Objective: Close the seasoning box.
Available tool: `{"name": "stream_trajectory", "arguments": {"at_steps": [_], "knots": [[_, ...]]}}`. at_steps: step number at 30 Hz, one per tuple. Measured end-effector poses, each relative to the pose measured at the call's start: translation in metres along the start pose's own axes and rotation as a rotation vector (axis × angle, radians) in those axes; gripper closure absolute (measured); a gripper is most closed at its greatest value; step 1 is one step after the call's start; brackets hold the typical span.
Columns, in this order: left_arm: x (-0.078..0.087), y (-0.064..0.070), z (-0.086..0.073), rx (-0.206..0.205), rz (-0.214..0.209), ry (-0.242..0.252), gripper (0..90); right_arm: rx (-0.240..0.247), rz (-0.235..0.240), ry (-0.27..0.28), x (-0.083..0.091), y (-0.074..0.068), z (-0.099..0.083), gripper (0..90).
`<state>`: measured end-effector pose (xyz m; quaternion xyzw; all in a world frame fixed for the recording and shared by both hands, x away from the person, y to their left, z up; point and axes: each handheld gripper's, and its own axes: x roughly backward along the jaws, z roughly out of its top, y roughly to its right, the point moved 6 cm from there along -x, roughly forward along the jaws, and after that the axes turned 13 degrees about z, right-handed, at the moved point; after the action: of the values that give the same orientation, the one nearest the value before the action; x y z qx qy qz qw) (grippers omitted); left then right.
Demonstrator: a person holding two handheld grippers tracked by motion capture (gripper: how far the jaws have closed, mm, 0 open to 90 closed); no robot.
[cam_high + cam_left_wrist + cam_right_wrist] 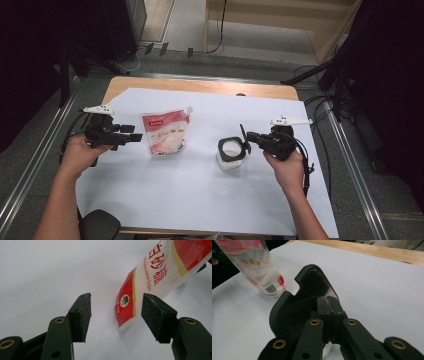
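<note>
left hand-held gripper (131,136): level, jaws spread beside sugar pouch (164,131) | right hand-held gripper (246,141): pinching jar's flip lid (243,136)

"granulated sugar" and "白砂糖" on the red-and-white pouch (160,282)

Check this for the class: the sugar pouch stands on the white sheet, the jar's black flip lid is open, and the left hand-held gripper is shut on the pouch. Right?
One detail is wrong. The left hand-held gripper is open, its jaws spread apart with the sugar pouch's corner beyond them, ungripped, as the left gripper view shows. The pouch does stand on the white sheet, and the jar's black flip lid is open.
</note>
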<state>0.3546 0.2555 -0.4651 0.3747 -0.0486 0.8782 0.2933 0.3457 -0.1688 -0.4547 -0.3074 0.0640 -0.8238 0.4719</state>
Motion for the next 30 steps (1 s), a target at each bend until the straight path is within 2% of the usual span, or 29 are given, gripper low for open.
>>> {"name": "stream_trajectory", "arguments": {"at_steps": [15,30], "knots": [[0.001,-0.002,-0.001,0.003,0.005,-0.001,42.0,0.016,0.012,-0.019,-0.007,-0.007,-0.001,89.7],[0.001,-0.003,-0.001,0.016,-0.004,0.0,41.9,0.03,0.031,-0.069,-0.022,-0.013,-0.009,89.6]]}}
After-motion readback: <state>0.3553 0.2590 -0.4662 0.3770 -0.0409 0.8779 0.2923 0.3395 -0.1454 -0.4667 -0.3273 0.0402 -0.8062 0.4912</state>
